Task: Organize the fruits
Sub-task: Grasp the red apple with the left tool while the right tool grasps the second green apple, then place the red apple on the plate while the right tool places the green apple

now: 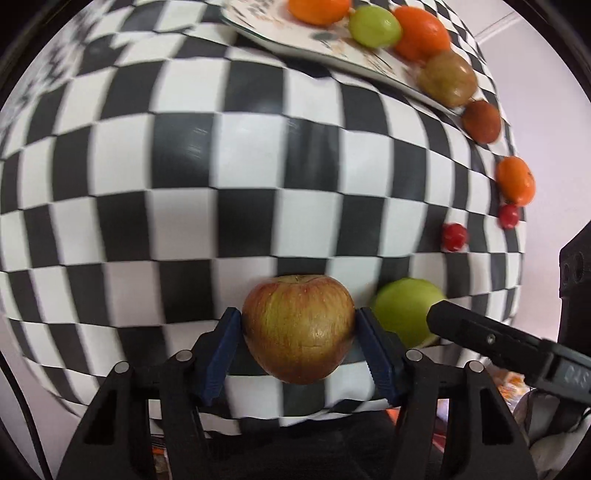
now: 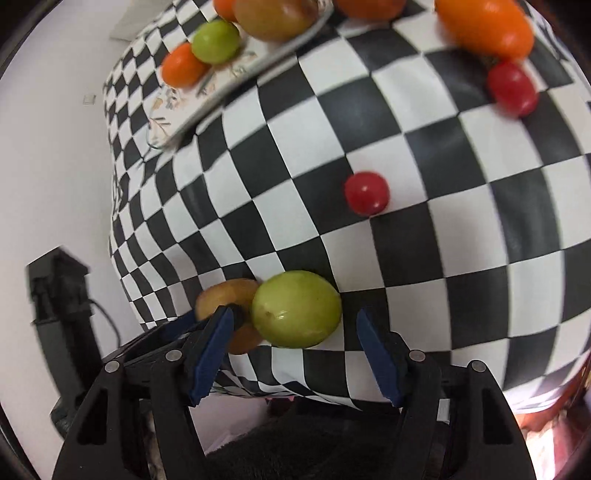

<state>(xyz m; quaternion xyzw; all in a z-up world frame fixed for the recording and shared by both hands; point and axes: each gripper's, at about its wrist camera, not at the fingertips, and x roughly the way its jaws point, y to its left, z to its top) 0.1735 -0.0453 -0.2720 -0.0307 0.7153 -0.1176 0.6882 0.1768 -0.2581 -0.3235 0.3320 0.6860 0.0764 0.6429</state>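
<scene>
My left gripper [image 1: 298, 325] is shut on a red-yellow apple [image 1: 298, 328] near the table's front edge; the apple also shows in the right wrist view [image 2: 221, 295]. A green apple [image 2: 295, 309] lies just right of it, also seen in the left wrist view [image 1: 404, 310]. My right gripper [image 2: 295, 332] is open, its jaws on either side of the green apple without touching it. A patterned plate [image 1: 295, 40] at the far side holds oranges [image 1: 421, 33], a green fruit [image 1: 373, 26] and a brownish fruit [image 1: 447, 78].
The table has a black-and-white checkered cloth [image 1: 184, 166]. Loose on it are two small red fruits [image 2: 366, 192] [image 2: 511, 88], an orange [image 2: 487, 27] and a dark brown fruit [image 1: 481, 121]. The plate also shows in the right wrist view [image 2: 192, 99].
</scene>
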